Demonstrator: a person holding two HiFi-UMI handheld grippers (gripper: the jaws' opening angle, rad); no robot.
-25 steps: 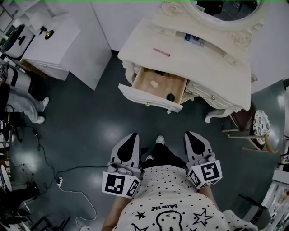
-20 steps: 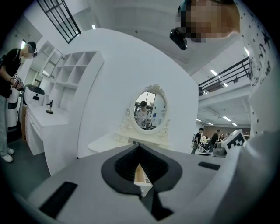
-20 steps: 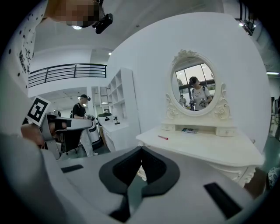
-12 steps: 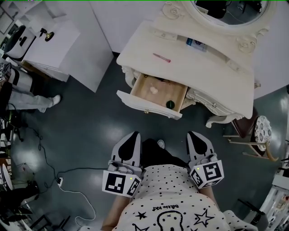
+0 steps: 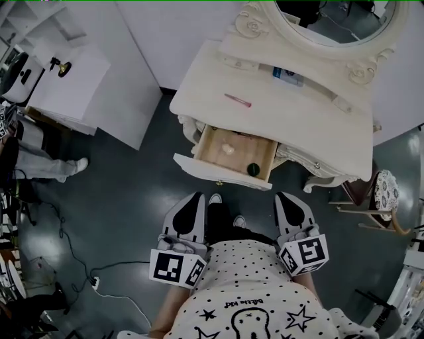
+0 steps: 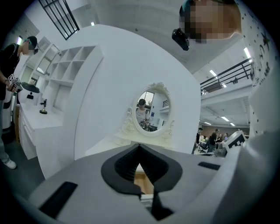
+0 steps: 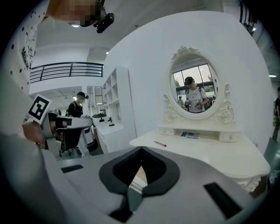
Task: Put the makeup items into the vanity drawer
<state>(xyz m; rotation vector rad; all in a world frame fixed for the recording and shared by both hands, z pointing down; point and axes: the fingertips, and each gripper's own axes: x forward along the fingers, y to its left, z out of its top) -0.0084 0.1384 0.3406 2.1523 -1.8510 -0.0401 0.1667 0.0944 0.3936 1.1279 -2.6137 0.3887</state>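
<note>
The cream vanity (image 5: 311, 126) stands ahead with its drawer (image 5: 225, 173) pulled open. Inside the drawer lie a pale pink item (image 5: 227, 149) and a dark round item (image 5: 252, 169). A thin pink pencil (image 5: 237, 100) lies on the vanity top, also seen as a pink pencil (image 7: 160, 143) in the right gripper view. A blue packet (image 5: 288, 75) rests on the shelf under the mirror (image 5: 331, 20). My left gripper (image 5: 195, 198) and right gripper (image 5: 285, 197) are held low by the person's body, well short of the drawer. Both are shut with nothing in them.
A white counter with shelves (image 5: 66, 79) stands at the left, with a bystander's legs (image 5: 40, 162) beside it. A cable (image 5: 73, 265) trails over the dark floor. A round-seated stool (image 5: 383, 189) stands right of the vanity. The person's feet (image 5: 215, 198) are below the drawer.
The vanity and its open drawer have come nearer in the head view as the person stepped forward. Both grippers stay shut and in the same place by the body.
</note>
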